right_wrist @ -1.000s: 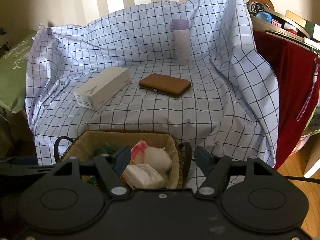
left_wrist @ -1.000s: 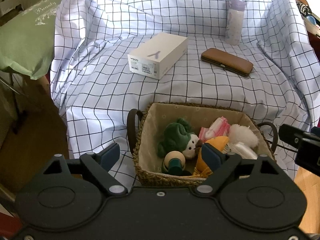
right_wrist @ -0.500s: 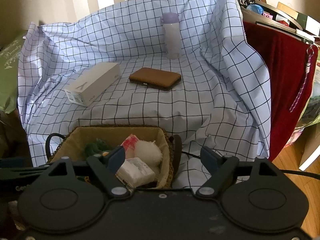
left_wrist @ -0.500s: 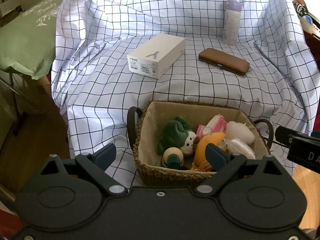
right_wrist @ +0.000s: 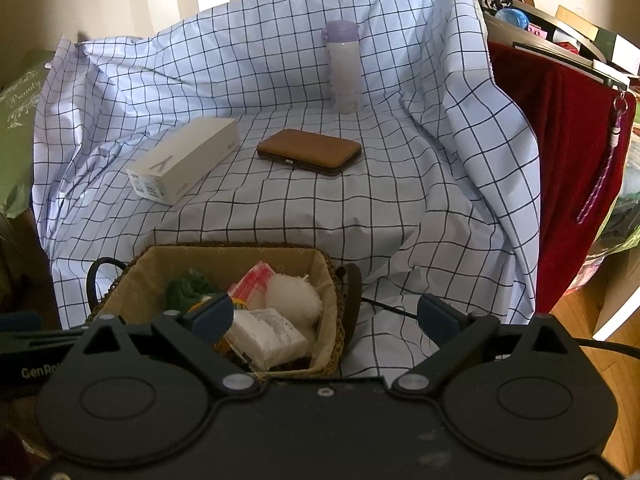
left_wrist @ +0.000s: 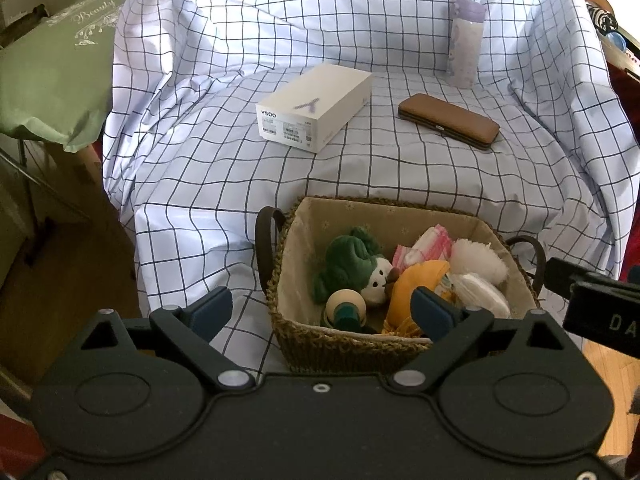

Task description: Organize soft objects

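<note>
A woven basket point(left_wrist: 288, 344) with a beige liner sits at the near edge of the checked sheet. It holds a green plush point(left_wrist: 348, 260), an orange soft toy point(left_wrist: 416, 280), a pink-and-white pack point(left_wrist: 424, 244), a white fluffy ball point(left_wrist: 478, 258) and a white tissue pack point(left_wrist: 484, 292). My left gripper point(left_wrist: 320, 308) hovers over the basket's near rim, open, with nothing pressed between its fingers. My right gripper point(right_wrist: 325, 314) hangs over the basket's point(right_wrist: 336, 320) right end above the tissue pack point(right_wrist: 268, 336). Its jaws are opening and grip nothing.
Farther back on the sheet lie a white box point(left_wrist: 316, 106) and a brown case point(left_wrist: 448, 120), with a lilac bottle point(left_wrist: 466, 44) standing behind them. A green cushion point(left_wrist: 52, 72) is at the left. A red cloth point(right_wrist: 568, 160) hangs at the right.
The right gripper's jaws have spread much wider. The left jaws have widened a little. The basket and its contents have not shifted.
</note>
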Tool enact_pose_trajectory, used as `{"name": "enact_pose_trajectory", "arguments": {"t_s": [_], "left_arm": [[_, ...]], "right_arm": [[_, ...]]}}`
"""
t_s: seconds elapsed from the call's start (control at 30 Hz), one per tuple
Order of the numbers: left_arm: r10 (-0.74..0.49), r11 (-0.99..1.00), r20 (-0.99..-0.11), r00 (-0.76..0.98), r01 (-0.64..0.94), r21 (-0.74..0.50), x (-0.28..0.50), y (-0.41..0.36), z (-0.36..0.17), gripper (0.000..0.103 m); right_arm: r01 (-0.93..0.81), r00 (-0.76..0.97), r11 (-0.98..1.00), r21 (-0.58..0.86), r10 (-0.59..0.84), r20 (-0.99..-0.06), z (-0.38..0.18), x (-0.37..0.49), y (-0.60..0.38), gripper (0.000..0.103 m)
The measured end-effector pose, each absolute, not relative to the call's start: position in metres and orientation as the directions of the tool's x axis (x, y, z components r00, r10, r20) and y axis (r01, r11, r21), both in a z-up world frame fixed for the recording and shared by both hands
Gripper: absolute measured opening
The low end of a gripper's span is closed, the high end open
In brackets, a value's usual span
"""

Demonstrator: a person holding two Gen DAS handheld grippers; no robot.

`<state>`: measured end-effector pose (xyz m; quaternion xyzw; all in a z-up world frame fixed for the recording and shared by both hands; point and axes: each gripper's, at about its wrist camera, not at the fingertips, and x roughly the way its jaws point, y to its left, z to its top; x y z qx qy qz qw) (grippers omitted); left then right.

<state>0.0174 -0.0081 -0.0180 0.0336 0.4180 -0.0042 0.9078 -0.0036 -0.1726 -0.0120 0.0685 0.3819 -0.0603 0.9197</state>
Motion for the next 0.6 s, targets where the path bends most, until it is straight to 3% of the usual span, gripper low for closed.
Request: {"name": "enact_pose_trajectory", "arguments": {"t_s": [0.6], "left_arm": [[0.021,0.998,-0.769,0.639,0.031,0.053,0.0188,-0.0073,-0.0204,0.093]], "right_arm": [[0.154,0.696,0.985,0.074,-0.055,-0.716,-0.0132,-0.0031,-0.1708,0.099]]}}
